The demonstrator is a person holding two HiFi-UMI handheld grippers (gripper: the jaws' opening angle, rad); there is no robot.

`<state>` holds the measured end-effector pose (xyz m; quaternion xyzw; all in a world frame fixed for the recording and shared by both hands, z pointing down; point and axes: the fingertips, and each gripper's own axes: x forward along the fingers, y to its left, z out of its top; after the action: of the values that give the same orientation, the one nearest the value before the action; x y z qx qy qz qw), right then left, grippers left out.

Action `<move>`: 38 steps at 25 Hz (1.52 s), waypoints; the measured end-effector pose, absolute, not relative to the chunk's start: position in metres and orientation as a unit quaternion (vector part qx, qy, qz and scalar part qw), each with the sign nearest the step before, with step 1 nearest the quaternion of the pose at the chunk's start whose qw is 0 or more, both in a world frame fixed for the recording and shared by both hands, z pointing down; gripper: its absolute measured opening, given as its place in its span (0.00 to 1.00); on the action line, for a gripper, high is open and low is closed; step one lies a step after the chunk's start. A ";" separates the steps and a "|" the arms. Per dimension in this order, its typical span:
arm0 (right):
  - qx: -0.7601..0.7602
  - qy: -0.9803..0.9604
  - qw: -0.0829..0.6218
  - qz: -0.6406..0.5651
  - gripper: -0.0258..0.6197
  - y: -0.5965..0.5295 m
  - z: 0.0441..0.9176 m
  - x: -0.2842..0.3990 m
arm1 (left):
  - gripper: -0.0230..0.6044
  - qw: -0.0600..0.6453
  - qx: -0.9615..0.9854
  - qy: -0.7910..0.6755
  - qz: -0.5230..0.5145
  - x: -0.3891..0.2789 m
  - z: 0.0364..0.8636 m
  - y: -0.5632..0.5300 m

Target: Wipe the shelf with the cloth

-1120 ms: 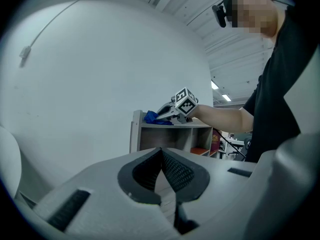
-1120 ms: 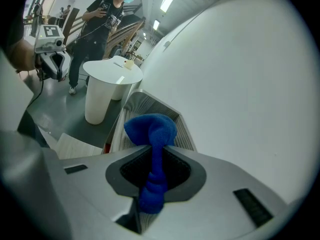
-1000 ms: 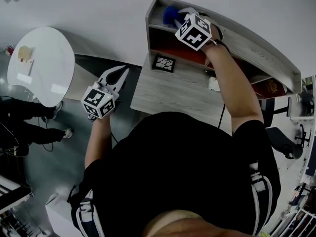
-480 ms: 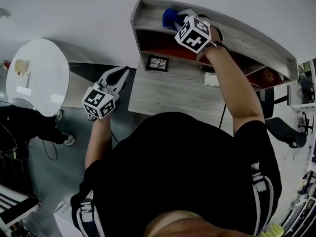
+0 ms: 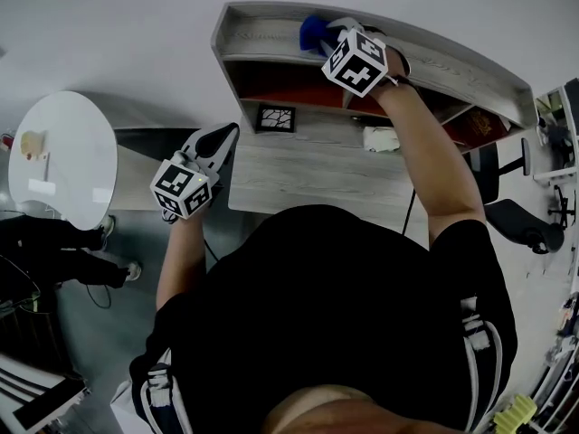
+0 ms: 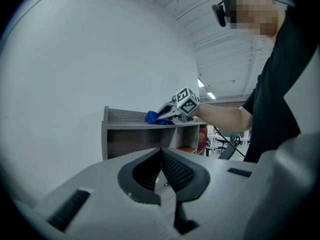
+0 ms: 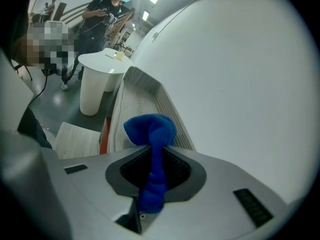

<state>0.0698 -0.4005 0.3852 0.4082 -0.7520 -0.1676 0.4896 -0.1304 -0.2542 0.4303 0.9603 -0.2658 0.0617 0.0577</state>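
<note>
Right gripper (image 7: 152, 174) is clamped tight on the blue cloth (image 7: 150, 129), and the bunched end sits on the top board of the shelf (image 5: 262, 36), toward its left end. Left gripper (image 6: 162, 171) just hangs off the left side of the desk (image 5: 308, 174), jaws pressed together with nothing in them.

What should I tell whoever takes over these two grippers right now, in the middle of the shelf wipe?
right gripper: shut on the bunched blue cloth, which is on the top board of the grey wooden shelf unit.
left gripper: shut, empty, held out in front of the shelf's left end, touching nothing.
Done: how much is already wiped cannot be told.
Left: probably sweep the cloth along the top board.
</note>
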 end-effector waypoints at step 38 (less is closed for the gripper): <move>0.479 -0.710 0.499 -0.131 0.14 -0.344 0.381 0.244 | 0.06 0.054 0.983 -0.163 0.063 0.030 0.434 -0.242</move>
<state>0.2444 -0.3444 0.3809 0.4792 -0.7103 -0.1307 0.4987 0.0298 -0.2418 0.4341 0.9831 -0.1633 0.0626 0.0536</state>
